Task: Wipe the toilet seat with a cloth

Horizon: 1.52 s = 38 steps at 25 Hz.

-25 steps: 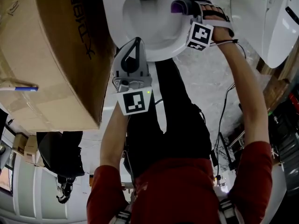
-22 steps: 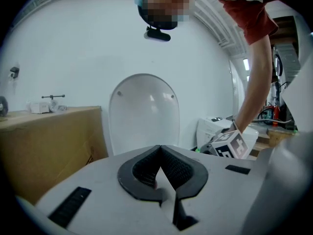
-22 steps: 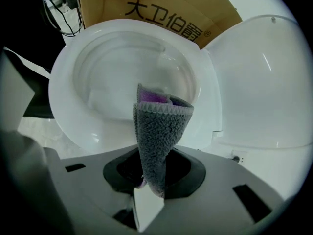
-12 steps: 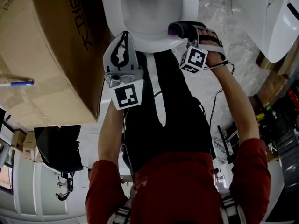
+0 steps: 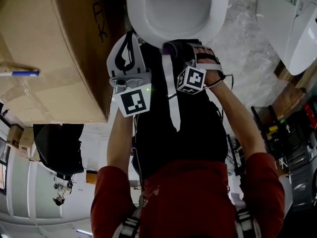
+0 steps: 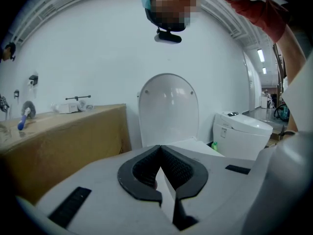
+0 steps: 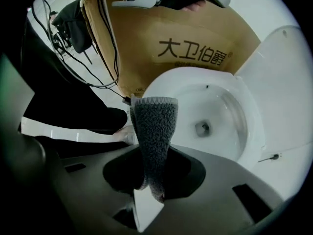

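Observation:
The white toilet (image 5: 148, 21) stands at the top of the head view with its lid (image 6: 168, 106) raised. My right gripper (image 5: 169, 47) points steeply down at the front edge of the seat rim (image 7: 166, 80). It is shut on a grey nubbly cloth (image 7: 155, 121) that sticks out past the jaws toward the rim; whether the cloth touches I cannot tell. My left gripper (image 5: 130, 35) hovers beside the bowl's front left, shut and holding nothing (image 6: 160, 148). The bowl (image 7: 210, 116) is open to view.
A big cardboard box (image 5: 54, 53) stands close on the toilet's left, and a blue-handled brush (image 5: 20, 73) lies on it. A second white toilet (image 5: 292, 29) stands to the right. Black cables (image 7: 93, 58) hang by my dark-clad legs.
My right gripper has swept the cloth from the right side of the rim round to its front edge. The left gripper has shifted a little to the left.

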Tool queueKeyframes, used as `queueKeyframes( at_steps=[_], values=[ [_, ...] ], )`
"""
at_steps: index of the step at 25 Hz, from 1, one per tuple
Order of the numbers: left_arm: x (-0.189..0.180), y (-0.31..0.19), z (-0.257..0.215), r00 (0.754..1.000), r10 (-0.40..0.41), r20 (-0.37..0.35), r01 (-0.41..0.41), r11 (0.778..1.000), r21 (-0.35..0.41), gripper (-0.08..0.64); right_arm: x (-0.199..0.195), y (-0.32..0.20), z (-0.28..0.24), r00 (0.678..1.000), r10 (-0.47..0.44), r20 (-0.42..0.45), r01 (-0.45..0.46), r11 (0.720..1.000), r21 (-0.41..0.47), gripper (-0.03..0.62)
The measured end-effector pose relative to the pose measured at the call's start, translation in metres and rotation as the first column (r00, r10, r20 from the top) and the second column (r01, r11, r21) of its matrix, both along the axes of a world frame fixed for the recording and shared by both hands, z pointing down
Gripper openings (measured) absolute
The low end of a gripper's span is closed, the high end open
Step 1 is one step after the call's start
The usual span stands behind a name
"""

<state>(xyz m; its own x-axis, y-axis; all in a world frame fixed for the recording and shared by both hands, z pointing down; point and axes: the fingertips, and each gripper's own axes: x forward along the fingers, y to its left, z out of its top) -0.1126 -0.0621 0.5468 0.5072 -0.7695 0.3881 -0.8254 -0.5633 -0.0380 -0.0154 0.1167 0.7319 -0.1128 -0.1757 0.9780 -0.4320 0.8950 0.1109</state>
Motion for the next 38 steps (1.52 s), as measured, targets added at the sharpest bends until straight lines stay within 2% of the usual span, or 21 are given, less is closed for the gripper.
queueKeyframes(
  at_steps=[5,8,12,18,23,29,32,38],
  values=[
    [-0.019,0.0,-0.006,1.0,-0.027,0.005,0.027,1.0,0.005,0.012,-0.059,-0.039,0.001,0.991,-0.134,0.017,0.131,0.986,0.1,0.083],
    [-0.031,0.001,-0.011,0.999,-0.04,0.008,0.04,0.999,0.012,0.012,-0.082,-0.071,0.004,0.987,-0.154,0.033,0.149,0.98,0.129,0.083],
    [-0.048,0.001,-0.018,0.998,-0.065,0.001,0.065,0.998,0.021,0.012,-0.092,-0.125,0.005,0.986,-0.164,-0.007,0.162,0.969,0.187,0.083],
    [-0.061,0.002,-0.015,0.996,-0.086,-0.012,0.086,0.996,0.006,0.012,-0.078,-0.206,0.003,0.994,-0.091,-0.064,0.103,0.966,0.238,0.083],
    [-0.056,0.002,-0.012,0.997,-0.071,-0.016,0.071,0.997,-0.006,0.012,-0.055,-0.272,-0.004,0.993,-0.043,-0.112,0.074,0.953,0.295,0.083],
    [-0.044,0.003,-0.009,1.0,-0.024,-0.008,0.024,0.999,-0.022,0.012,-0.039,-0.336,-0.016,0.971,-0.074,-0.228,0.153,0.923,0.352,0.083],
    [-0.038,0.002,-0.011,1.0,-0.001,-0.005,0.001,1.0,-0.016,0.012,-0.027,-0.361,-0.021,0.963,-0.067,-0.26,0.164,0.913,0.374,0.083],
    [-0.026,-0.006,-0.013,1.0,0.01,-0.01,-0.01,1.0,-0.008,0.012,0.014,-0.368,-0.026,0.952,-0.097,-0.289,0.214,0.888,0.407,0.083]
  ],
)
